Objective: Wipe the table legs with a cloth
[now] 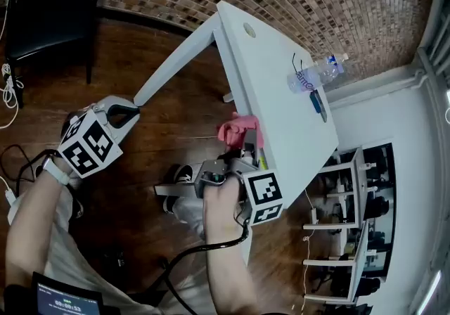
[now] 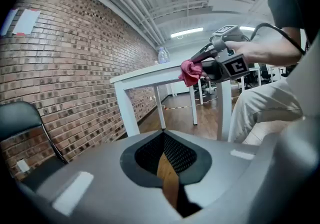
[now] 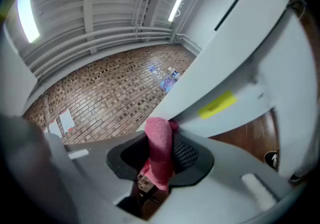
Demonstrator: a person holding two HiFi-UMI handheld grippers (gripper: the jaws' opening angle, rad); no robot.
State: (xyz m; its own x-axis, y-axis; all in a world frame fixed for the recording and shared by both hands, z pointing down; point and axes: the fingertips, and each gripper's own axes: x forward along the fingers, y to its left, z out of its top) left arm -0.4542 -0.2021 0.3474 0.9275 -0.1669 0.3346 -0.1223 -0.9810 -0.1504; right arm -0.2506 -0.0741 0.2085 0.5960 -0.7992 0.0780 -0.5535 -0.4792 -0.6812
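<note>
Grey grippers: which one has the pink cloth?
The right gripper, clamped on the pink cloth by the edge of the white table; the left gripper is shut and empty.

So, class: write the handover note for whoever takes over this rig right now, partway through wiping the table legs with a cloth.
Left hand-held gripper: shut, empty, aimed at the white table, touching nothing.
Right hand-held gripper: shut on the pink cloth, up at the table's edge, not on a leg.
Done: the cloth is in the grip; whether any leg has been wiped cannot be told.
Left: take the cloth to the nearest table leg, wipe it, then the others.
</note>
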